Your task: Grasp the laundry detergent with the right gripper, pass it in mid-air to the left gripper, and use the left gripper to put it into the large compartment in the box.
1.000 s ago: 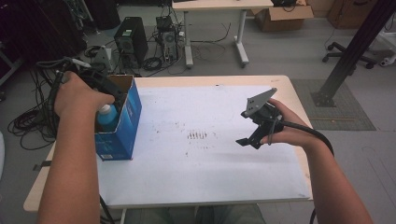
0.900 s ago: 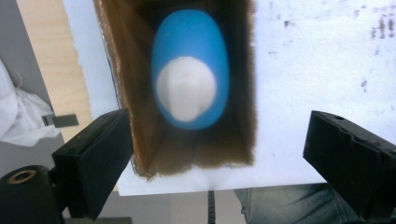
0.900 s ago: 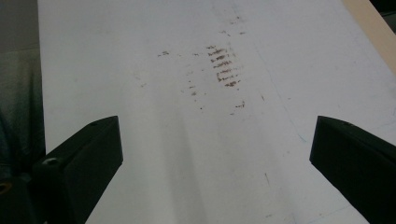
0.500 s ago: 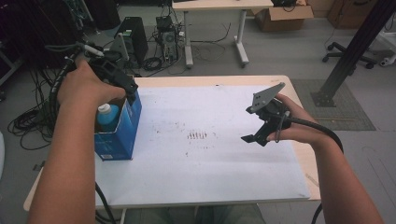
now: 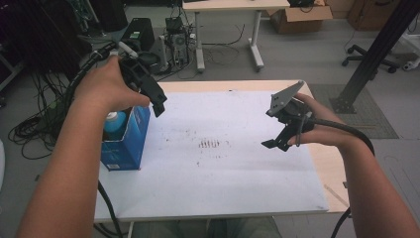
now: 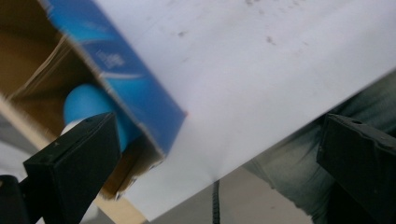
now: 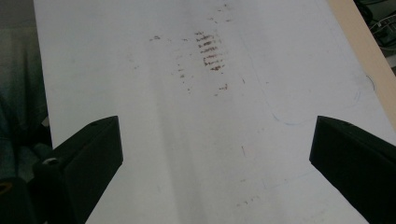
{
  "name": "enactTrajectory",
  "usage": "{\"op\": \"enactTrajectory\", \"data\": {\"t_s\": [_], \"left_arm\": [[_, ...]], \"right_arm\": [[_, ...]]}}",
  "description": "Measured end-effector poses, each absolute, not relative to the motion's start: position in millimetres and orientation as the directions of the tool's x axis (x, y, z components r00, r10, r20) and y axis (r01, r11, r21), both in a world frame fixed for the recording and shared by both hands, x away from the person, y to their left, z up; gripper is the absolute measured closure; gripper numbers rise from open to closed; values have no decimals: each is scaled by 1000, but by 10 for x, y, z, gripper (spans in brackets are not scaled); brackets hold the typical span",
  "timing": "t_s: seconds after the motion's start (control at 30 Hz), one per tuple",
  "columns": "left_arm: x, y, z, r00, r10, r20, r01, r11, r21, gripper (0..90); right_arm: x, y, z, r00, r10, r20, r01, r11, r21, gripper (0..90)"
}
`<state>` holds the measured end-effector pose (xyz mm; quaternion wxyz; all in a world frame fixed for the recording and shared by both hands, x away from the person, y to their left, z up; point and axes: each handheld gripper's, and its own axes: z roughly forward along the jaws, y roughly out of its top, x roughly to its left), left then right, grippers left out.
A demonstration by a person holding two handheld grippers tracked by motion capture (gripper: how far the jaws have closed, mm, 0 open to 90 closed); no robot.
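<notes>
1. Blue box (image 5: 125, 144) stands open-topped at the left edge of the white tabletop (image 5: 223, 173); a blue-capped bottle (image 5: 115, 124) sits inside it.
2. Left gripper (image 5: 157, 105) hangs just above the box's far corner; its fingers (image 6: 79, 154) have just been opening and now stand spread, with nothing between them.
3. Right gripper (image 5: 276, 144) hovers over the tabletop's right part, well apart from the box; its fingers (image 7: 88, 158) are released and empty.
4. Brown smudges (image 5: 210, 144) mark the tabletop between both grippers.

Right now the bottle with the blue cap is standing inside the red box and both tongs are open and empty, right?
Almost. The box is blue, not red, as the high view shows. The rest holds: the bottle with the blue cap stands inside it, and the left tongs, whose jaws have just been opening, and the right tongs are open and empty.
</notes>
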<state>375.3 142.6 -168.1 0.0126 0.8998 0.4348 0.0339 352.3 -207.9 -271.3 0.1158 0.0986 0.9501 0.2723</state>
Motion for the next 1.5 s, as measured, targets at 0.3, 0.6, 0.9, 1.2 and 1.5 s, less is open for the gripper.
{"op": "enactTrajectory", "data": {"t_s": [0.3,0.6,0.9,1.2,1.5], "left_arm": [[3575,1005,-1830,817,573,70,575,-818,-10,2],[3530,742,-2001,914,402,53,405,-913,-52,2],[3499,648,-2180,962,270,25,272,-961,-56,2],[3520,661,-2243,974,228,19,229,-972,-58,2],[3570,701,-2249,977,211,23,212,-976,-49,2]], "right_arm": [[3526,-2000,-2529,-958,208,-199,107,899,425,30],[3533,-1957,-2448,-958,182,-221,106,943,315,32],[3579,-1928,-2486,-967,147,-207,93,964,248,33],[3670,-1885,-2566,-975,111,-195,74,979,188,36],[3742,-1883,-2600,-976,110,-187,78,982,170,36]]}}
